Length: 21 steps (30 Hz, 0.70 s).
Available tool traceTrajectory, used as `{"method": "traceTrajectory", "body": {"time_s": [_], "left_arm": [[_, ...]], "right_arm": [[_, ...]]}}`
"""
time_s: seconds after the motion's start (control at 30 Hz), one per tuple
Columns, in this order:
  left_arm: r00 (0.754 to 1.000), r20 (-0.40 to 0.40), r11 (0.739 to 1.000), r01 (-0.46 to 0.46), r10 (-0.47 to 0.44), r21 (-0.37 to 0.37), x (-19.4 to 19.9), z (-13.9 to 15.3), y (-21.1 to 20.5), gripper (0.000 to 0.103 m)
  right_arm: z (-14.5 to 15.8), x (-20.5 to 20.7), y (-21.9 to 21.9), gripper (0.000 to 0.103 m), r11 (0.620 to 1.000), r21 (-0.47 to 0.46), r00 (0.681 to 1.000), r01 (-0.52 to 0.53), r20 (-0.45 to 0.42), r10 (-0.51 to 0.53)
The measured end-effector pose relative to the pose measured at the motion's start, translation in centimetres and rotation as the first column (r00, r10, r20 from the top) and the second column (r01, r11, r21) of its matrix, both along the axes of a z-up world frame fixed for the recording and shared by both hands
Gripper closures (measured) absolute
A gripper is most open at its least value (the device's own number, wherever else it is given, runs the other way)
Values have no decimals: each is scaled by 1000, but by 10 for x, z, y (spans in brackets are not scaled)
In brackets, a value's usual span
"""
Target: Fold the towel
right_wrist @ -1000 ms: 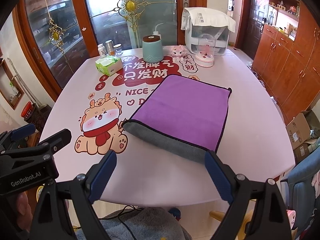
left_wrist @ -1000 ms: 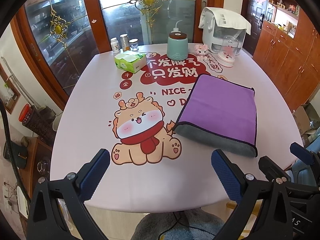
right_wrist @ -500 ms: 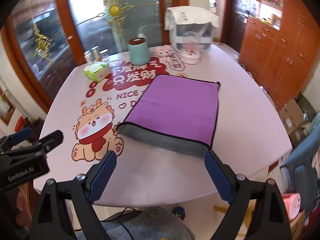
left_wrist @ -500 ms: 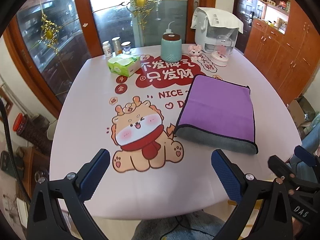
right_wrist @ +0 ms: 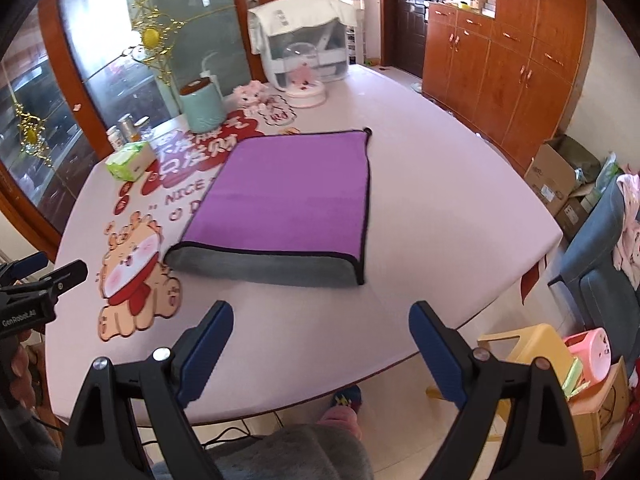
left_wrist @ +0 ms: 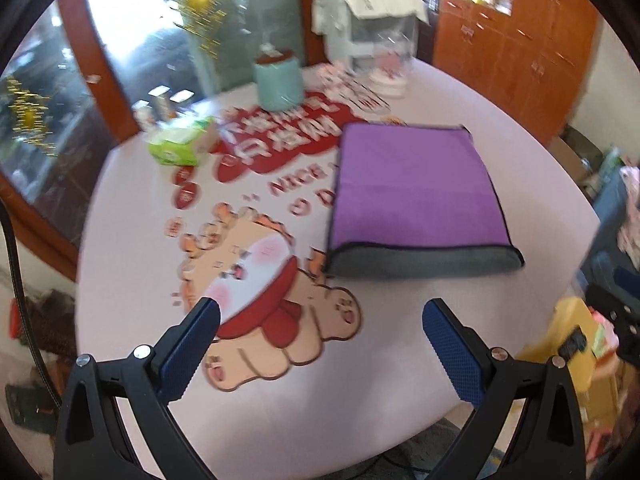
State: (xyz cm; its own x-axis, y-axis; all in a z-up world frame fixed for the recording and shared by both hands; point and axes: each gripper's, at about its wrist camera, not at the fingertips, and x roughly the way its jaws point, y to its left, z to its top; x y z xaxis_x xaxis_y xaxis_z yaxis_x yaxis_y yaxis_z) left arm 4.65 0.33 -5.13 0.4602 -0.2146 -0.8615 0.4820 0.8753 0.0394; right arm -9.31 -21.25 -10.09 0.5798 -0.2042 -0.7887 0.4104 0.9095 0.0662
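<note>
My L tongs (left_wrist: 320, 336) & R tongs (right_wrist: 320, 332), both wide & empty, hover short of the towel (right_wrist: 288, 200) ahead: looks soft, light, floppy; I'd pinch its near corners.

1. Wood-framed glass doors (right_wrist: 120, 92) with gold ornaments (right_wrist: 150, 36) stand behind the tabletop (right_wrist: 440, 200).
2. Orange-brown wooden cabinets (right_wrist: 508, 80) line the right wall.
3. Cardboard boxes (right_wrist: 560, 176) sit on the pale tiled floor (right_wrist: 400, 396).

Printed tablecloth (right_wrist: 440, 208), green tissue pack (right_wrist: 130, 161), teal canister (right_wrist: 201, 107), white appliance (right_wrist: 300, 46)
</note>
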Motion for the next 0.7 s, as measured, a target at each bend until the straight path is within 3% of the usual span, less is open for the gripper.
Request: {"method": "traceTrajectory", "body": {"time_s": [0.23,0.37,0.7], "left_arm": [[988,-80,991,131,-131,-1,25,-36,-19,2],[976,-97,980,195,-197,-37,44,-48,-25,2],[949,-189,967,242,-252,-77,95,-85,-36,10]], "right_arm": [[-36,15,-36,20,999,30,1000,-15,-27,16],[-54,30,-53,24,997,61,998,-48,-45,50],[-86,76,-77,40,971,128,974,-200,-84,212]]}}
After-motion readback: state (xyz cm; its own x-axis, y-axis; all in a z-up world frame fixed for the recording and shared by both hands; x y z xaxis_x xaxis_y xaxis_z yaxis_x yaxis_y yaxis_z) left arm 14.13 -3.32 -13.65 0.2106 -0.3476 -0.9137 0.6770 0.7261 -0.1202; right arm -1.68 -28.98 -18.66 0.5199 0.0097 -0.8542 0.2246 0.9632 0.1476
